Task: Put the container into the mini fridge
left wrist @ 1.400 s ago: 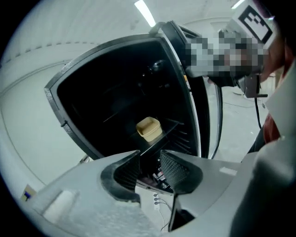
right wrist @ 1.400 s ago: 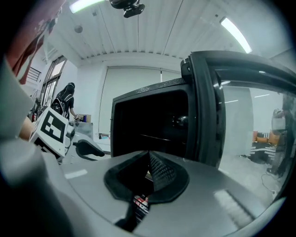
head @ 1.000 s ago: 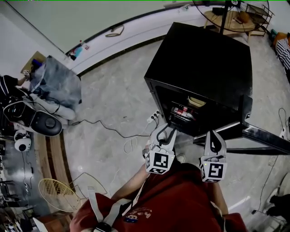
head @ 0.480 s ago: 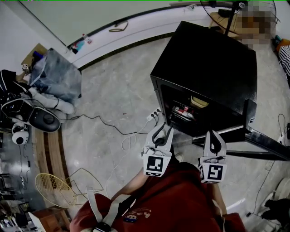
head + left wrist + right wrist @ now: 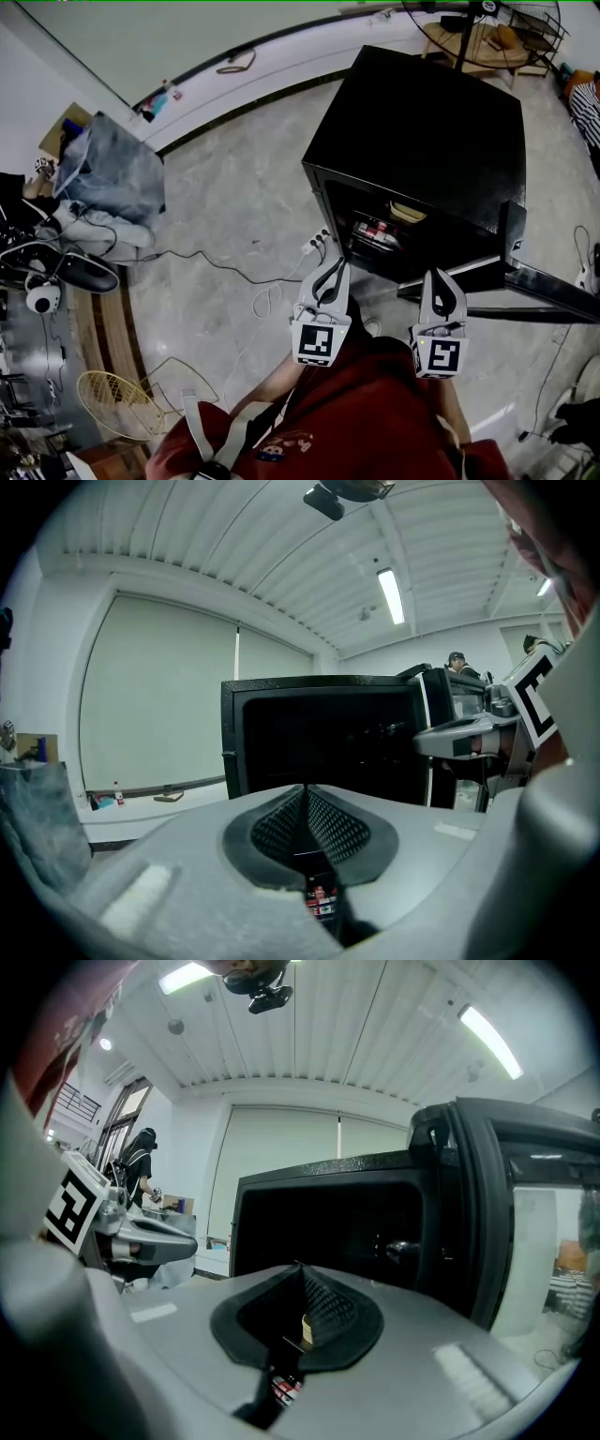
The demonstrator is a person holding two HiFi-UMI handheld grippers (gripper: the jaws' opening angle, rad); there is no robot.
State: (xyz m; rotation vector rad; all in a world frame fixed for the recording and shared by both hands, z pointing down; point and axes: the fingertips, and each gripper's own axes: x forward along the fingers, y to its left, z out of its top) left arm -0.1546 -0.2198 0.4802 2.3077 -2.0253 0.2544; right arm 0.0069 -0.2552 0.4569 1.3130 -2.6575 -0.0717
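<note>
A black mini fridge (image 5: pixel 422 122) stands on the floor with its door (image 5: pixel 525 272) swung open to the right. Inside it sit a beige-lidded container (image 5: pixel 409 210) and red-labelled packs (image 5: pixel 375 231). My left gripper (image 5: pixel 335 266) hovers just before the fridge's lower left corner; its jaws are closing, the pads (image 5: pixel 323 822) meet and nothing is between them. My right gripper (image 5: pixel 439 278) hangs beside it by the door's foot, shut and empty. Both gripper views face the dark fridge opening (image 5: pixel 328 742) (image 5: pixel 328 1222).
A power strip (image 5: pixel 314 246) with trailing cables lies on the floor left of the fridge. A grey bag (image 5: pixel 112 173) and gear sit far left, a wire guard (image 5: pixel 117 403) lower left. A fan stand (image 5: pixel 466 28) and wooden table (image 5: pixel 487 42) are behind the fridge.
The left gripper's jaws have gone from wide apart to together, with nothing caught. Both grippers stay in front of the fridge, barely shifted.
</note>
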